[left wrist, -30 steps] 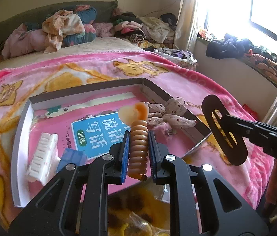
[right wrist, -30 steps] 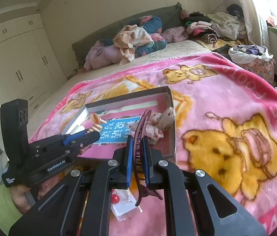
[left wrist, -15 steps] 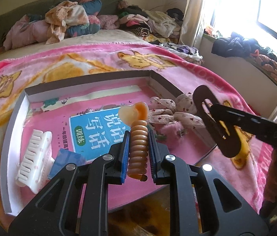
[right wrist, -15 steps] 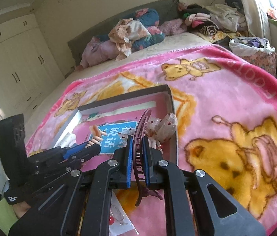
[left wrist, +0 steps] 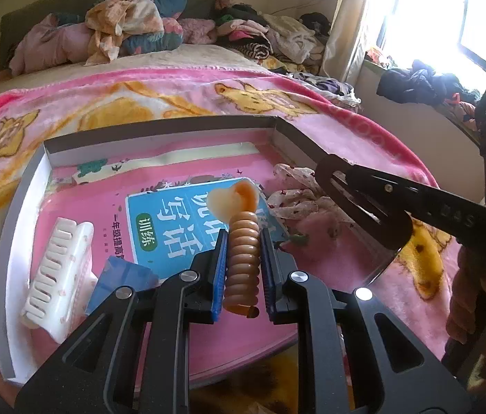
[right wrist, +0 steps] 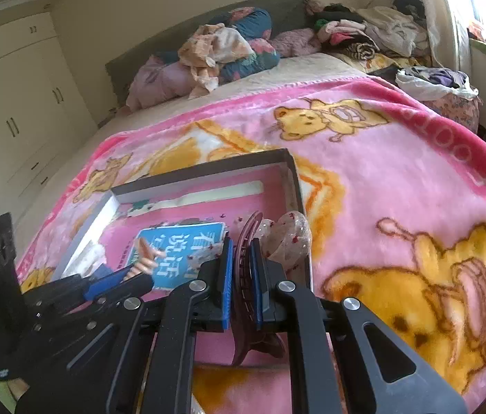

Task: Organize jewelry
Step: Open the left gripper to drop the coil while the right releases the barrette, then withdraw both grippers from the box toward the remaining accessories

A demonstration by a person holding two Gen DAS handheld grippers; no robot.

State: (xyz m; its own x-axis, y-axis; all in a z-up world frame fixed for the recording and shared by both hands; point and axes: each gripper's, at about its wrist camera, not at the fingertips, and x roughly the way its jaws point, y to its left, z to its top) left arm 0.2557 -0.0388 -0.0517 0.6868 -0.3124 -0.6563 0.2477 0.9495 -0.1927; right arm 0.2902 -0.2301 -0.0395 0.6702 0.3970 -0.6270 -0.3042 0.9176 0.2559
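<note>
Bedding fills both views: a pink blanket (right wrist: 398, 186) printed with yellow bears covers the bed, and a shallow grey-walled box (left wrist: 160, 131) sits on it.

In the left wrist view, the left gripper (left wrist: 242, 252) at lower centre pinches an orange coiled hair tie (left wrist: 242, 262) between its blue pads; the coil stands upright, topped by a pale heart-shaped charm (left wrist: 232, 197). It hangs over the box's pink floor, above a blue booklet (left wrist: 174, 220) with Chinese characters. At lower left of the frame a white claw clip (left wrist: 58, 272) lies inside the box against its left wall, a small blue block (left wrist: 120, 283) just beside it. A floral scrunchie (left wrist: 298, 193) rests at the box's right side.

From the right of that frame comes the right gripper (left wrist: 363, 203), its jaws pressed on a dark brown hair clip (left wrist: 381, 227) held over the box's right edge. In the right wrist view, the same clip (right wrist: 244, 276) sits edge-on between the blue pads at centre, with the scrunchie (right wrist: 291, 238) just beyond and the left gripper (right wrist: 139, 272) at lower left.
</note>
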